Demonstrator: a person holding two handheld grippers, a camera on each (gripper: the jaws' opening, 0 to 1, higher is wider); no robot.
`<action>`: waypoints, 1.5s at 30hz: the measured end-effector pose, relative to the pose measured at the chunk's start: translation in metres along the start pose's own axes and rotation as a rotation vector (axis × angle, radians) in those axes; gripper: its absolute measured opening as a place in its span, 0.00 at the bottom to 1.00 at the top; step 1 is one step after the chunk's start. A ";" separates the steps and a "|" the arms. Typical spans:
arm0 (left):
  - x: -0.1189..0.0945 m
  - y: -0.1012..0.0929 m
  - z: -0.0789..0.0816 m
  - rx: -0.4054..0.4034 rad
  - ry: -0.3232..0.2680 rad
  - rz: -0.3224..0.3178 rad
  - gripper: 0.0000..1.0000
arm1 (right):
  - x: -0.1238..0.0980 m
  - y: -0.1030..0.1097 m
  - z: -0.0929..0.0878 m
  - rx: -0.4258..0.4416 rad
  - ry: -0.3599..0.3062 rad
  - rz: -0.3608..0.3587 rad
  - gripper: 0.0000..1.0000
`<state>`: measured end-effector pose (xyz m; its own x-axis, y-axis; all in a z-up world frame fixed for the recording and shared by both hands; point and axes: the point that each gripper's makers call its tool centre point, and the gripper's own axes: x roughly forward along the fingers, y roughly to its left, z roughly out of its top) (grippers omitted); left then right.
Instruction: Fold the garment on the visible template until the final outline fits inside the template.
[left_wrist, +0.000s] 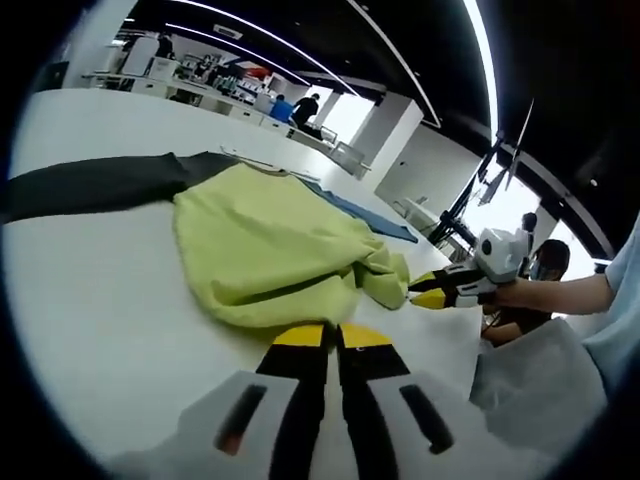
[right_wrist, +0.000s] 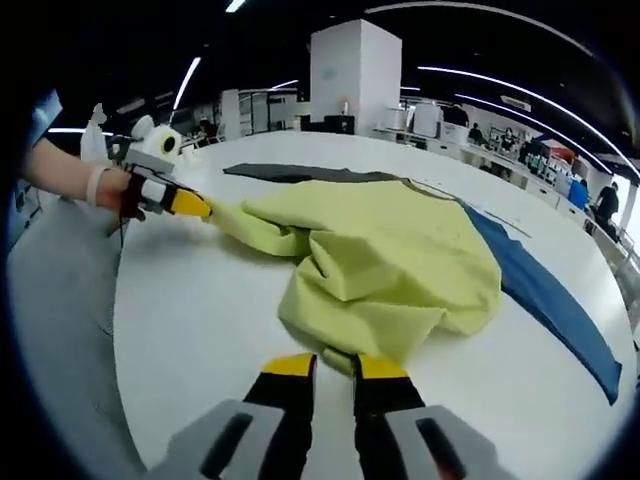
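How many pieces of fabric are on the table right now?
3: a yellow-green garment bunched mid-table, a dark grey cloth stretching out from under one side, and a blue cloth from under the opposite side. More could be hidden beneath the yellow-green one.

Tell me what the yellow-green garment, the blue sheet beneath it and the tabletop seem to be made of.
Yellow-green garment: soft matte fabric, maybe cotton knit; it bunches in rounded folds without shine.
Blue sheet: thin flat cloth or film, exact type unclear; it lies smooth with straight edges.
Tabletop: hard white surface, probably laminate, with a faint sheen.
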<state>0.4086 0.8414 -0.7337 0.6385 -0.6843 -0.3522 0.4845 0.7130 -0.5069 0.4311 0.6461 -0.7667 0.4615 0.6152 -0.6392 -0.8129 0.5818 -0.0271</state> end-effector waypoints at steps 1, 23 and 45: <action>0.000 0.000 0.001 -0.002 -0.003 0.001 0.00 | 0.001 0.000 -0.001 -0.006 0.007 0.000 0.10; -0.006 0.002 -0.002 -0.030 -0.005 0.011 0.00 | 0.007 -0.007 0.000 -0.213 0.048 -0.041 0.00; -0.044 0.014 -0.008 -0.037 0.075 0.016 0.00 | -0.082 -0.016 -0.034 -0.078 0.014 -0.047 0.00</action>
<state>0.3832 0.8804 -0.7315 0.5986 -0.6835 -0.4177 0.4515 0.7186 -0.5290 0.3942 0.5685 -0.7402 0.4951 0.5807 -0.6463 -0.8160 0.5663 -0.1162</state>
